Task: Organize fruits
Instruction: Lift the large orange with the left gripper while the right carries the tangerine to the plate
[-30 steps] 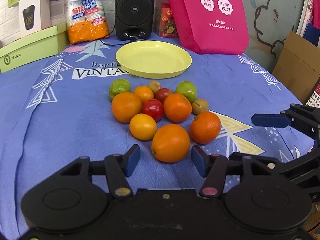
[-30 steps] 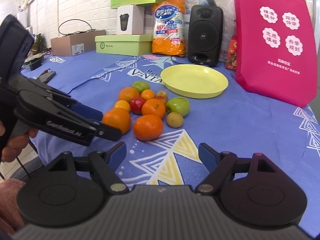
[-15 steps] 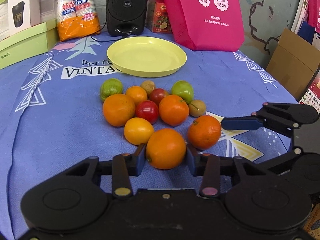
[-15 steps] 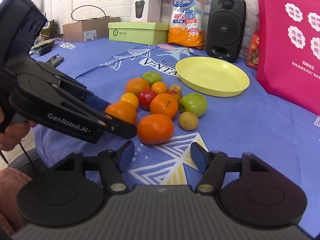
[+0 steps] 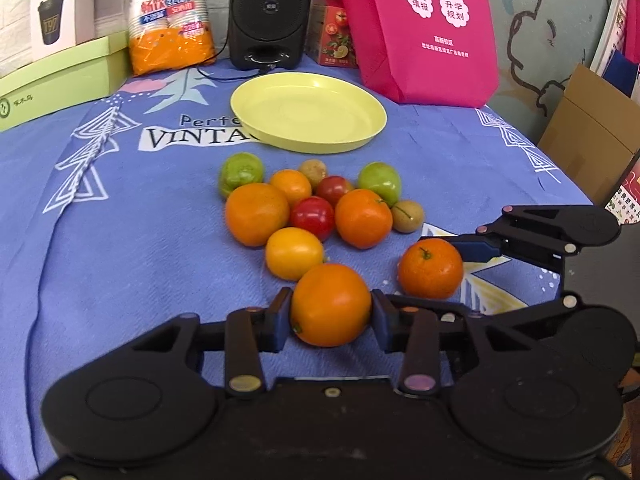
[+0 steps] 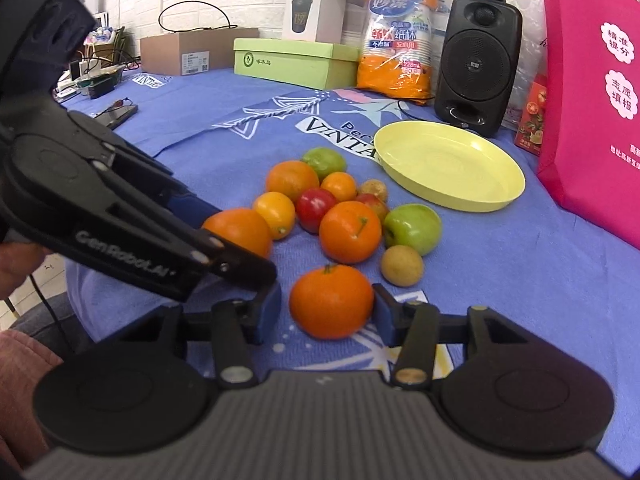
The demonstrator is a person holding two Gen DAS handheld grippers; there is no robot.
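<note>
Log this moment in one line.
left gripper: shut on large orange | right gripper: closing around tangerine, small gap left | plate: empty

Back of the table's pretty cluttered: a black speaker (image 5: 271,14), an orange pack of paper cups (image 5: 170,16), a flat green cardboard box (image 6: 296,60) with a white coffee-cup box (image 6: 314,10) on it, a pink tote bag (image 5: 420,28), all on the blue printed tablecloth (image 5: 120,240).

1. Left gripper (image 5: 330,308): black linkage arms, blue pads, round black hubs either side.
2. Pivot pins: one brass, one purple.
3. Right gripper (image 6: 326,306): same build, ribbed grey top plate, brass pins.
4. White "GenRobot.AI" lettering on the left gripper's arm.
5. Pink sleeve (image 6: 18,368) at lower left of the right wrist view.
</note>
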